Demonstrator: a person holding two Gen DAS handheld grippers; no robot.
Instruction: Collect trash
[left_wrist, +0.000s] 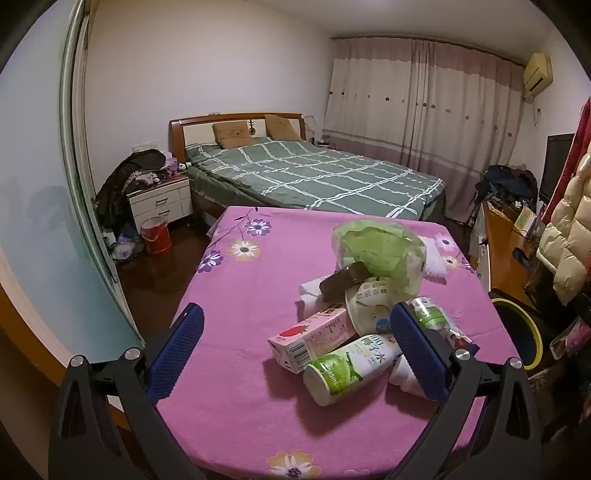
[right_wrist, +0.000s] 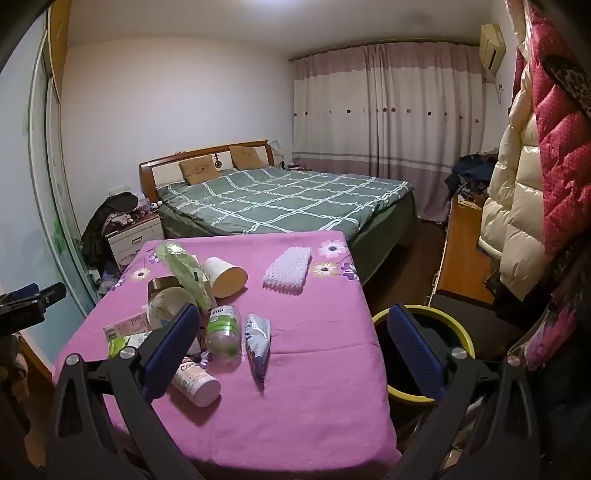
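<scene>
A heap of trash lies on the pink flowered tablecloth: a strawberry carton, a green-labelled bottle, a white bowl and a green plastic bag. My left gripper hovers open in front of the heap, holding nothing. In the right wrist view I see a paper cup, a clear bottle, a silver-blue wrapper, a pink-white bottle and a white foam net. My right gripper is open and empty over the table's right half. A yellow-rimmed bin stands beside the table.
A bed with a green checked cover lies beyond the table. A white nightstand piled with clothes and a red bucket stand at the left. Hanging coats and a wooden desk crowd the right side.
</scene>
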